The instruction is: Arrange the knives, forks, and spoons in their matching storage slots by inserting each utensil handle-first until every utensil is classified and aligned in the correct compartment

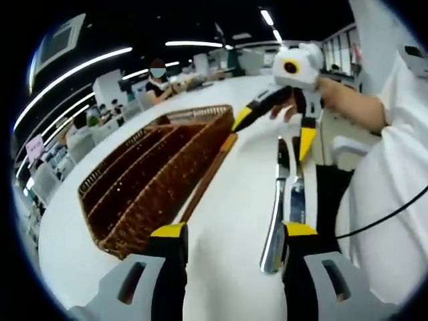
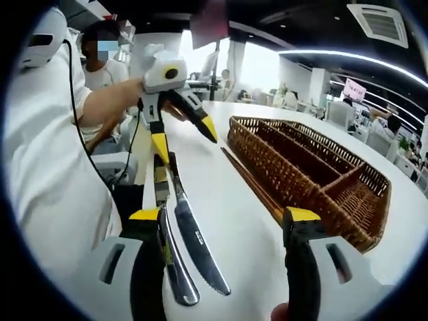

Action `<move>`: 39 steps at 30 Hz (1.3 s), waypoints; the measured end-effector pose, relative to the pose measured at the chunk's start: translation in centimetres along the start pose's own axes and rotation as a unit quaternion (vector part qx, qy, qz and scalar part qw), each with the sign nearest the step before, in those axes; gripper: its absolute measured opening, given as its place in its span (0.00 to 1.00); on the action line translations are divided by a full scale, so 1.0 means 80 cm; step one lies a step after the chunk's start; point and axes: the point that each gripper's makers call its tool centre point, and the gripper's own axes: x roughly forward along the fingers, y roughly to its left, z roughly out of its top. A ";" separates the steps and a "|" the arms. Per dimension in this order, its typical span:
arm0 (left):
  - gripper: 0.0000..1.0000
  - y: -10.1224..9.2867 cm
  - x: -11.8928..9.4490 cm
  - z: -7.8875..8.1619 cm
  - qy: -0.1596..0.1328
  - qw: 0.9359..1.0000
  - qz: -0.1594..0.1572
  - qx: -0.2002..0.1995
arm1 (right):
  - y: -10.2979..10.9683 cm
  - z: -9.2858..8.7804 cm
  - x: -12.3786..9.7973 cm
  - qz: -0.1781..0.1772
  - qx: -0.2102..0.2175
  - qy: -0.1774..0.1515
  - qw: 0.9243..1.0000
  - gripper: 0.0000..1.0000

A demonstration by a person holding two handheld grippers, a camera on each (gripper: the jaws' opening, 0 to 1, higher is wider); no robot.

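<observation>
Right gripper view: my right claw (image 2: 224,217) open, empty, over knives (image 2: 194,251) on counter (image 2: 234,200); left claw (image 2: 184,130) likewise agape. Basket (image 2: 307,167) beside, slots bare. Next, I judge: grip one knife.

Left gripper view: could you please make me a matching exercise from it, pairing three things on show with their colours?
Things:
1. wicker cutlery tray
2. table knives
3. table

Colours:
a. white
b. brown
c. silver

Pairs: 1-b, 2-c, 3-a.
</observation>
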 end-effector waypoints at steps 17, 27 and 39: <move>0.55 -0.004 0.017 0.004 0.014 0.999 -0.029 0.024 | -0.011 -0.017 0.001 -0.002 0.015 0.006 1.000 0.73; 0.55 -0.009 0.019 0.007 0.020 0.999 -0.032 0.031 | -0.004 -0.015 -0.001 0.007 0.010 0.005 1.000 0.74; 0.55 -0.009 0.018 0.005 0.020 0.999 -0.032 0.023 | -0.003 -0.016 0.001 0.013 0.006 0.005 1.000 0.74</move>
